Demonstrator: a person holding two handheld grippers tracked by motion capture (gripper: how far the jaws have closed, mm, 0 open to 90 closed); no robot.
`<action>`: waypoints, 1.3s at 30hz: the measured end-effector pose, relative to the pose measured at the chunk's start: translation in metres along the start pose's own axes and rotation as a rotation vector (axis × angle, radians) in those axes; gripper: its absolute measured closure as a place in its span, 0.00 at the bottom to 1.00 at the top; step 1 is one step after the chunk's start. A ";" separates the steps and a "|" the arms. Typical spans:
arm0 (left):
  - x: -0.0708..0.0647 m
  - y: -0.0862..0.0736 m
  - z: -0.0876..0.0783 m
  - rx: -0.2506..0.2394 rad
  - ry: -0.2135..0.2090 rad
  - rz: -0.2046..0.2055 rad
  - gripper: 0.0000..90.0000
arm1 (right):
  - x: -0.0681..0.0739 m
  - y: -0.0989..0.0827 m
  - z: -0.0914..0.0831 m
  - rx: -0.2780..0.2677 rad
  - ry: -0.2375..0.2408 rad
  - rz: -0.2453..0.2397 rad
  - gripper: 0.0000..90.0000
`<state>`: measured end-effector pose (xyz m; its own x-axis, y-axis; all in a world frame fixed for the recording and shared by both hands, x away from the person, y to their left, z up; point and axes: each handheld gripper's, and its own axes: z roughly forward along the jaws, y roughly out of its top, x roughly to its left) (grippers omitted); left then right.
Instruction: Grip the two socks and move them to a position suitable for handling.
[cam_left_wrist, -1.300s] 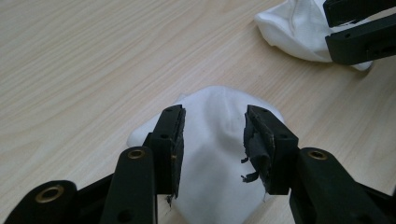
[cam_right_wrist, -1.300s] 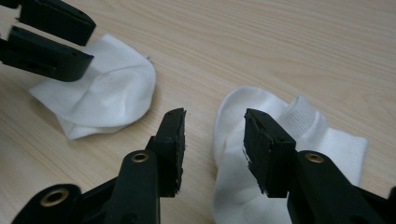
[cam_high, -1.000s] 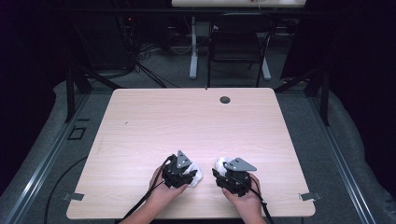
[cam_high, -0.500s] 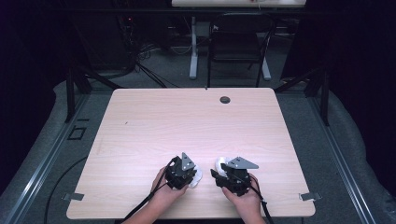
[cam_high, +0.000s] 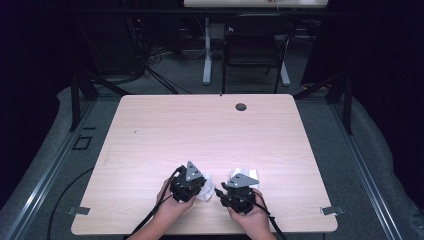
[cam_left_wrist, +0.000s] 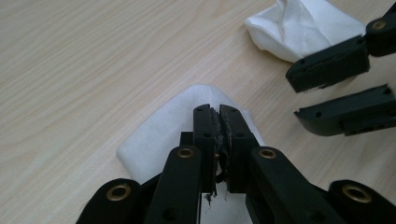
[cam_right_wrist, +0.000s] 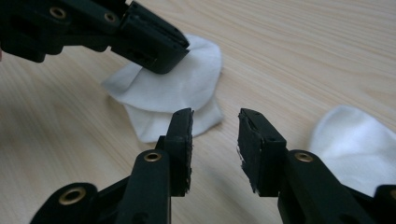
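Light wood-grain counter, near edge. Two small white soft cloth pieces lie there, possibly socks or wipes; the texture is too blurred to say which.

Left gripper: fingers clenched on the nearer white cloth piece, gripping a fold at its top edge. Most of the cloth rests flat on the counter.

Right gripper: fingers released, gap clear, nothing between them. It hangs low over bare counter, between the two pieces. The second white cloth piece lies just beside its right finger, untouched.

In the high view both grippers sit close together, left gripper, right gripper, white cloth showing between and beyond them.

Judged step: right gripper to take hold of cloth while left holds its piece.

To do it well:
- lower the open fingers astride a raised fold, not flat fabric
- close only once cloth sits between both pads
- keep the two grippers from colliding; they are near
- hold the left grip steady so the piece does not drag.
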<state>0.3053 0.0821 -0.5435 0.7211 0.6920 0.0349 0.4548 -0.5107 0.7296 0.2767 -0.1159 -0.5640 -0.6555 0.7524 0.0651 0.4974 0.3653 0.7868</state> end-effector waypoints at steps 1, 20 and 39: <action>0.002 0.000 -0.003 -0.006 0.001 -0.005 0.96 | 0.002 0.002 0.001 0.011 0.005 -0.011 0.78; 0.025 -0.010 -0.023 -0.028 -0.003 -0.061 0.96 | 0.007 0.009 0.039 0.102 0.004 -0.036 0.99; 0.066 -0.041 -0.053 -0.073 0.076 -0.155 0.75 | 0.007 0.007 0.038 0.094 0.003 -0.029 0.99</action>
<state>0.3064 0.1759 -0.5344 0.6023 0.7976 -0.0319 0.5159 -0.3584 0.7781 0.2972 -0.0872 -0.5819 -0.6723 0.7389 0.0451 0.5290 0.4369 0.7275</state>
